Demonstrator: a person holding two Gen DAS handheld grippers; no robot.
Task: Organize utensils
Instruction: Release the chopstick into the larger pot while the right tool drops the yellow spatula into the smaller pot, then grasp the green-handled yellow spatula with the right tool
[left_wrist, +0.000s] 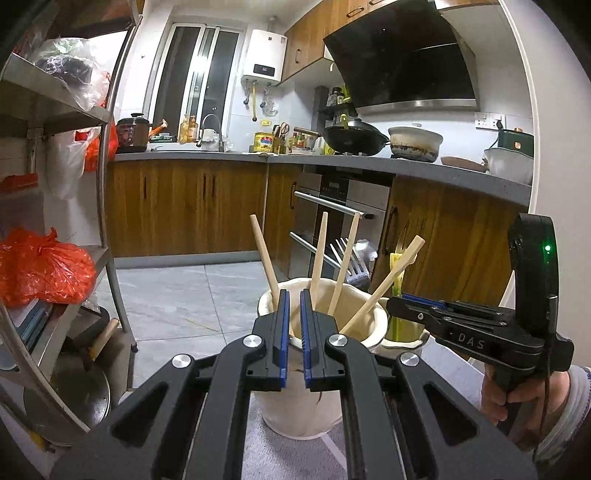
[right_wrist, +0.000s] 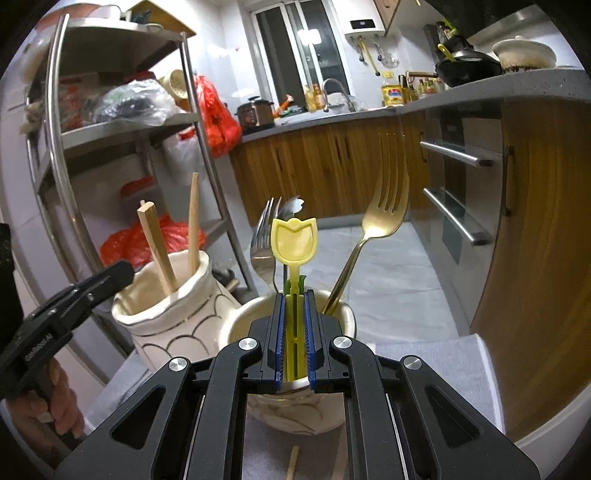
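A tall cream ceramic holder (left_wrist: 306, 406) (right_wrist: 173, 325) stands on a grey mat (right_wrist: 436, 362) with several wooden chopsticks (left_wrist: 264, 254) (right_wrist: 157, 251) leaning in it. My left gripper (left_wrist: 294, 295) (right_wrist: 122, 271) sits at its near rim, jaws shut and nothing visible between them. To its right stands a shorter cream cup (right_wrist: 236, 325) (left_wrist: 402, 341) with a gold fork (right_wrist: 384, 214) and a silver fork (right_wrist: 262, 240) upright in it. My right gripper (right_wrist: 294, 295) (left_wrist: 397, 301) is above that cup, shut on the stem of a yellow tulip-shaped plastic utensil (right_wrist: 294, 243) (left_wrist: 397, 266), held upright.
One loose chopstick (right_wrist: 293, 461) lies on the mat near the front edge. A steel rack (left_wrist: 107, 184) with orange bags (left_wrist: 40, 269) stands to the left. Wooden cabinets and an oven (left_wrist: 332, 221) lie beyond a tiled floor. A hand (left_wrist: 517, 395) grips each tool.
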